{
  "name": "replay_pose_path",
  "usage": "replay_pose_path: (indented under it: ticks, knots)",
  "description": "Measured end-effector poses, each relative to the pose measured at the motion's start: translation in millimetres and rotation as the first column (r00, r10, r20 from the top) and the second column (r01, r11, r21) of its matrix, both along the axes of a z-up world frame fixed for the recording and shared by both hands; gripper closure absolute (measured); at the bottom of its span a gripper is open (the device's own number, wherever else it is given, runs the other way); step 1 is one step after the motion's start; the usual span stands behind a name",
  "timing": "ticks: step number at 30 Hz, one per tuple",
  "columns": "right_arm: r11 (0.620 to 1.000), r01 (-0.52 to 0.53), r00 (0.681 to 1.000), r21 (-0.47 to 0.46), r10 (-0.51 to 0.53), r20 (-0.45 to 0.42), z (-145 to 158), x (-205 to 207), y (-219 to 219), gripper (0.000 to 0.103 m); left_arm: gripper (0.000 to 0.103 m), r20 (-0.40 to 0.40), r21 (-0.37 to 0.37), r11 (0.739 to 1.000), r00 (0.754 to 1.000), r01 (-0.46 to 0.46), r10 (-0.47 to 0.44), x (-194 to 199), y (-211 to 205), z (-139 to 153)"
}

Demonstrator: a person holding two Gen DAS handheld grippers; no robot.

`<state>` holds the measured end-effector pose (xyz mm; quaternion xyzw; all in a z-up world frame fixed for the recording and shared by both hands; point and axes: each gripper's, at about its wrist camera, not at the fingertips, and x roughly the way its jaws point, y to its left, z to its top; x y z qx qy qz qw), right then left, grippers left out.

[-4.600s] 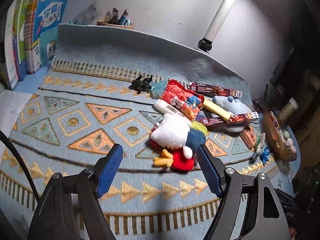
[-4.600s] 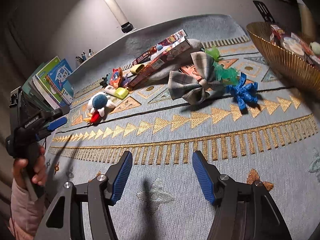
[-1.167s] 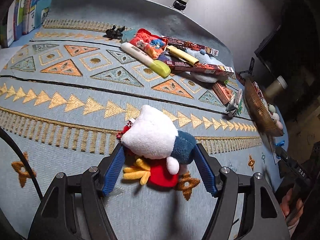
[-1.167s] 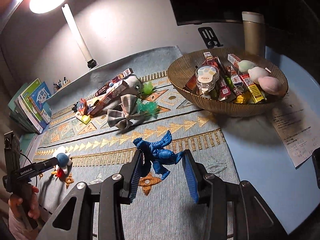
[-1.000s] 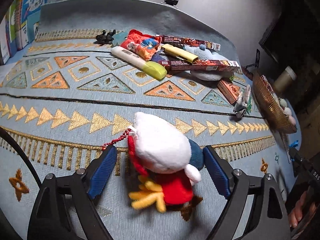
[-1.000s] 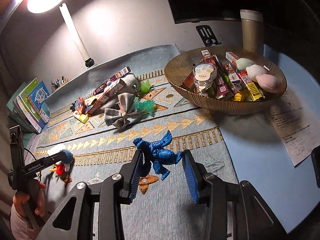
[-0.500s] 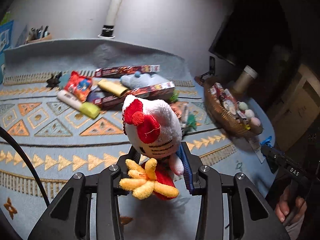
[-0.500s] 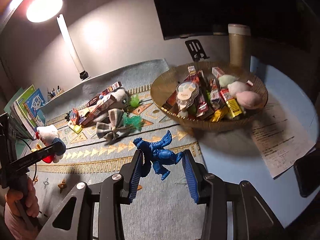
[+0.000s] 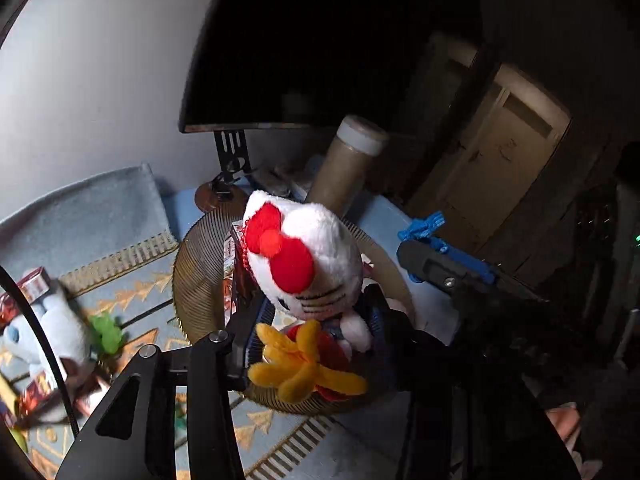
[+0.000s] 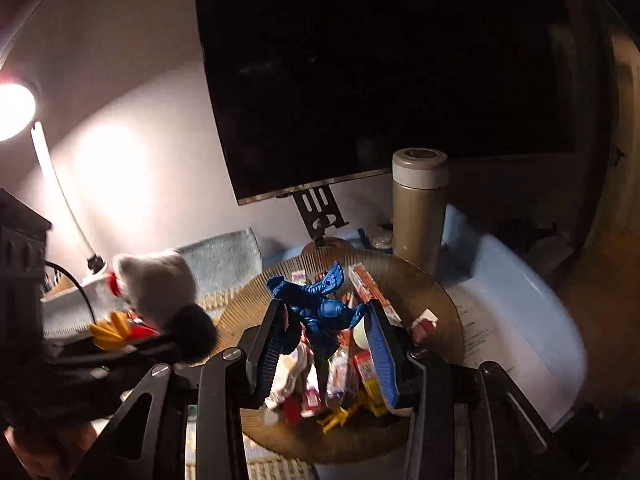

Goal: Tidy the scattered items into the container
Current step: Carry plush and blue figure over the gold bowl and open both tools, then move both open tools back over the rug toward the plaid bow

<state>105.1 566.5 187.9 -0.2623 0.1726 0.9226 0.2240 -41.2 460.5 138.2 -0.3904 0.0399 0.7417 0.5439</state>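
Note:
My left gripper (image 9: 314, 330) is shut on a white plush cat (image 9: 304, 268) with a red bow and yellow feet, held above the gold wire bowl (image 9: 196, 276). My right gripper (image 10: 326, 340) is shut on a blue toy dinosaur (image 10: 316, 300), held over the same bowl (image 10: 436, 296), which holds several snack packs. The plush also shows at the left of the right wrist view (image 10: 156, 288). The blue dinosaur shows at the right of the left wrist view (image 9: 424, 228).
A tan flask (image 10: 418, 204) stands just behind the bowl under a dark monitor (image 10: 380, 72). A white plush (image 9: 60, 328), a green toy (image 9: 106, 330) and snack boxes lie on the blue patterned rug (image 9: 112, 224). A lamp (image 10: 12, 108) lights the left.
Both grippers picked up their toys from the rug and have carried them over the bowl. The plush now hangs upright in the left gripper.

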Motion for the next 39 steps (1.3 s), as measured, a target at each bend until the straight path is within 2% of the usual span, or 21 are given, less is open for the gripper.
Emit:
replay_pose_path:
  ticks: [1, 2, 4, 5, 6, 9, 12, 17, 21, 24, 27, 29, 33, 37, 39]
  knots:
    - [1.000, 0.000, 1.000, 0.000, 0.000, 0.000, 0.0, 0.0, 0.0, 0.044, 0.059, -0.001, -0.034, 0.999, 1.000, -0.018, 0.018, -9.1, 11.9, -8.6]
    - [1.000, 0.014, 1.000, -0.013, -0.014, -0.010, -1.5, -2.1, 6.7, 0.042, 0.059, 0.020, -0.074, 0.997, 0.999, -0.037, 0.039, -20.0, 20.8, -19.4]
    - [0.999, 0.042, 0.999, -0.013, -0.042, 0.003, -1.6, -4.3, 15.0, 0.042, 0.059, 0.129, -0.118, 0.992, 0.990, -0.046, 0.062, -37.5, 20.9, -41.8]
    - [0.999, 0.031, 1.000, -0.021, -0.031, 0.000, -2.4, -2.8, 16.0, 0.042, 0.059, 0.179, -0.102, 0.994, 0.982, -0.043, 0.061, -42.4, 15.9, -47.5]
    - [0.999, 0.021, 1.000, -0.029, -0.021, -0.004, -3.8, -0.2, 15.5, 0.041, 0.059, 0.197, -0.081, 0.996, 0.979, -0.044, 0.059, -43.9, 9.5, -48.9]
    - [1.000, 0.004, 1.000, -0.027, -0.004, 0.008, -11.6, 4.1, 9.7, 0.041, 0.059, 0.168, -0.061, 0.998, 0.985, -0.032, 0.042, -37.9, -1.7, -42.0]
    - [0.995, -0.049, 0.999, -0.081, 0.049, 0.001, -19.0, 10.5, -4.5, 0.041, 0.059, 0.189, -0.028, 0.999, 0.982, -0.016, 0.021, -32.6, -15.3, -33.2]
    - [0.988, -0.138, 0.990, -0.071, 0.137, -0.017, -19.9, 21.3, -41.6, 0.041, 0.059, 0.228, -0.015, 1.000, 0.973, -0.024, 0.027, -21.4, -61.9, -31.9]
    - [0.962, -0.257, 0.966, -0.096, 0.254, -0.045, -40.3, 29.1, -94.2, 0.041, 0.059, 0.258, -0.011, 0.990, 0.957, -0.138, 0.137, -5.6, -147.3, -50.7]
    - [0.931, -0.354, 0.935, -0.087, 0.354, -0.017, -71.1, 25.7, -140.0, 0.041, 0.059, 0.265, -0.032, 0.955, 0.919, -0.295, 0.293, -3.3, -222.0, -69.2]
    - [0.909, -0.410, 0.907, -0.071, 0.414, 0.071, -102.8, 12.5, -178.5, 0.041, 0.059, 0.225, -0.107, 0.888, 0.859, -0.447, 0.459, -7.9, -284.0, -83.7]
    - [0.897, -0.433, 0.890, -0.092, 0.441, 0.115, -120.9, 2.2, -194.8, 0.041, 0.059, 0.201, -0.133, 0.853, 0.829, -0.504, 0.521, -9.6, -313.5, -92.0]
    - [0.890, -0.438, 0.876, -0.129, 0.454, 0.161, -148.5, -13.7, -209.6, 0.041, 0.059, 0.154, -0.189, 0.782, 0.769, -0.594, 0.621, -16.9, -351.9, -111.7]
    - [0.900, -0.401, 0.883, -0.169, 0.429, 0.191, -167.9, -22.5, -204.3, 0.041, 0.059, 0.060, -0.229, 0.705, 0.713, -0.671, 0.698, -18.2, -370.7, -127.0]
    - [0.907, -0.382, 0.892, -0.177, 0.412, 0.186, -168.4, -22.0, -201.3, 0.041, 0.059, 0.026, -0.186, 0.698, 0.707, -0.691, 0.707, -13.0, -379.7, -131.0]
